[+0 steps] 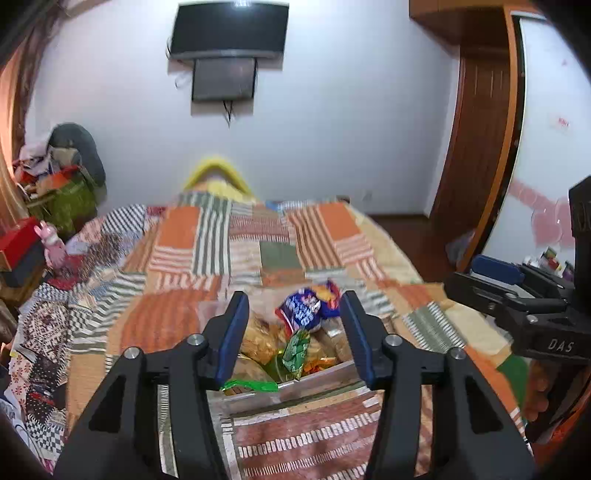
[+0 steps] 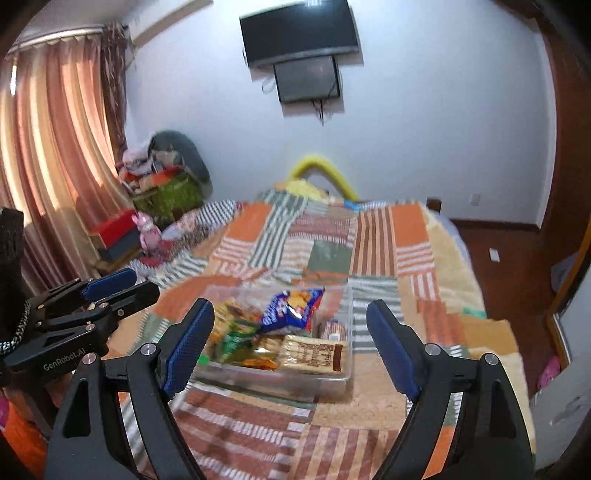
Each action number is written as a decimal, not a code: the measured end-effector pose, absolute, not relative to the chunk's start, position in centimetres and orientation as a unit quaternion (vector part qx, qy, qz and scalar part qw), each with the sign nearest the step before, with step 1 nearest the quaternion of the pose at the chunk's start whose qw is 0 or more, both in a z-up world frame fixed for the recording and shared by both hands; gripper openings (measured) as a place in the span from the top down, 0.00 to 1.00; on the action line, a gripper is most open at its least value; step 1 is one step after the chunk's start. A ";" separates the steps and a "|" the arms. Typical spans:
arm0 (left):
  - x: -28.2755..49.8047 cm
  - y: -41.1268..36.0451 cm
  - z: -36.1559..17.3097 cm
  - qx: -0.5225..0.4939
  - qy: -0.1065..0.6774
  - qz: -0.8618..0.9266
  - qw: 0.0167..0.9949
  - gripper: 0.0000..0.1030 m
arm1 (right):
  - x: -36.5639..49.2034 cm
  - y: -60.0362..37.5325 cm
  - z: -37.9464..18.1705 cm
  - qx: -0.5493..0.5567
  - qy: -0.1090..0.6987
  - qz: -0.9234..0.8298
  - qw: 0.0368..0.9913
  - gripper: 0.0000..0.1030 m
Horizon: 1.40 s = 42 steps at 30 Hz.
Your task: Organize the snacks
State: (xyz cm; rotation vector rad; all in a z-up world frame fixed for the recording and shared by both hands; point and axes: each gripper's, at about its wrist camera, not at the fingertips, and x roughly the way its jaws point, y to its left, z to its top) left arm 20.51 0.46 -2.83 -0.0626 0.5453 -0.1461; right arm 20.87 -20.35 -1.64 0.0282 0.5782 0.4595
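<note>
A clear plastic box (image 2: 273,380) sits on the patchwork bedspread, filled with snacks. On top lies a blue bag (image 2: 291,306), with green packets (image 2: 236,336) and a brown wafer pack (image 2: 314,354) nearer me. My right gripper (image 2: 290,306) hovers above the box, open wide and holding nothing. In the left wrist view the box rim (image 1: 325,373) shows between the fingers of my left gripper (image 1: 294,299), which is open above the blue bag (image 1: 303,306) and touches no snack. A green wrapper (image 1: 251,386) hangs over the rim. The two grippers are side by side: right gripper (image 1: 476,275), left gripper (image 2: 138,284).
The bedspread (image 2: 406,236) stretches to the far wall under a mounted TV (image 2: 299,33). Left of the bed are a green basket of clutter (image 2: 166,195), a red box (image 2: 114,230) and a pink toy (image 2: 146,229). A wooden door (image 1: 476,133) stands at the right. A hand (image 1: 539,391) grips the right tool.
</note>
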 end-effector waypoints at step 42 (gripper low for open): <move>4.4 -0.3 4.3 -0.020 0.120 -0.043 0.992 0.00 | 8.0 -20.3 3.9 0.001 0.156 0.203 0.967 0.00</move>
